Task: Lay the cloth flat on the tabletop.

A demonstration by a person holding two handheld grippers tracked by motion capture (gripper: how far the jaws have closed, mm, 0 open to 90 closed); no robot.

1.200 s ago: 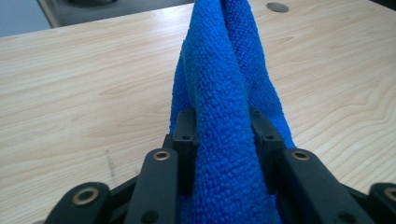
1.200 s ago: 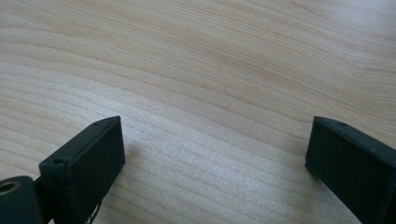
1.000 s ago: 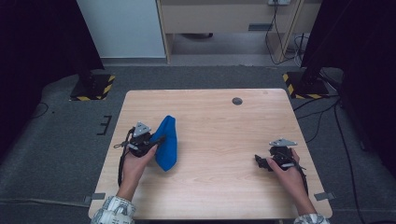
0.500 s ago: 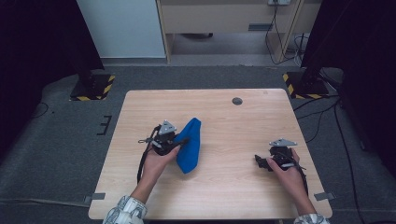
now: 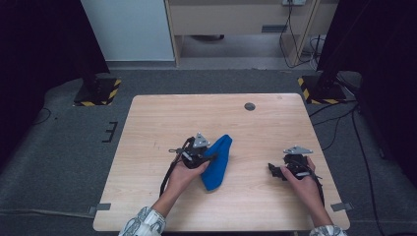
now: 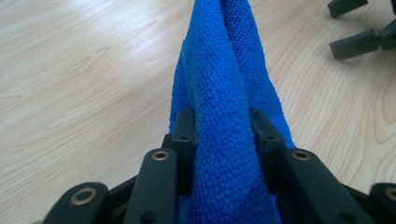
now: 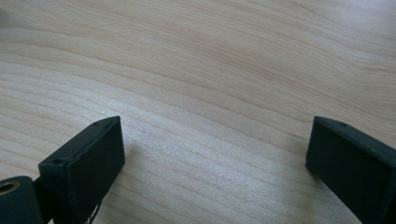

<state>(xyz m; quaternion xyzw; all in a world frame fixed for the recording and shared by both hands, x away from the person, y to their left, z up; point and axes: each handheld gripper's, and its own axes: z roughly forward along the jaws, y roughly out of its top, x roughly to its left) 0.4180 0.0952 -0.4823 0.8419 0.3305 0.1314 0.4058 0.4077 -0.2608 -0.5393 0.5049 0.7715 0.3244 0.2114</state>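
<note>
A blue terry cloth (image 5: 217,162) lies bunched in a long fold near the middle of the wooden table (image 5: 147,123). My left gripper (image 5: 210,156) is shut on it from the left side. In the left gripper view the cloth (image 6: 224,116) runs up between the two black jaws, which press on it from both sides. My right gripper (image 5: 273,171) rests low at the table's right front, held by a hand, with its jaws pointing left. In the right gripper view its jaws (image 7: 212,154) stand wide apart over bare wood with nothing between them.
A small dark round grommet (image 5: 250,106) sits near the table's far edge. Black stands with yellow-striped bases (image 5: 98,93) flank the table on the grey floor. The right gripper's jaws (image 6: 355,42) show at the upper right of the left gripper view.
My left gripper has carried the blue cloth to the right, from the left part of the table toward its middle. The right gripper has stayed where it was.
</note>
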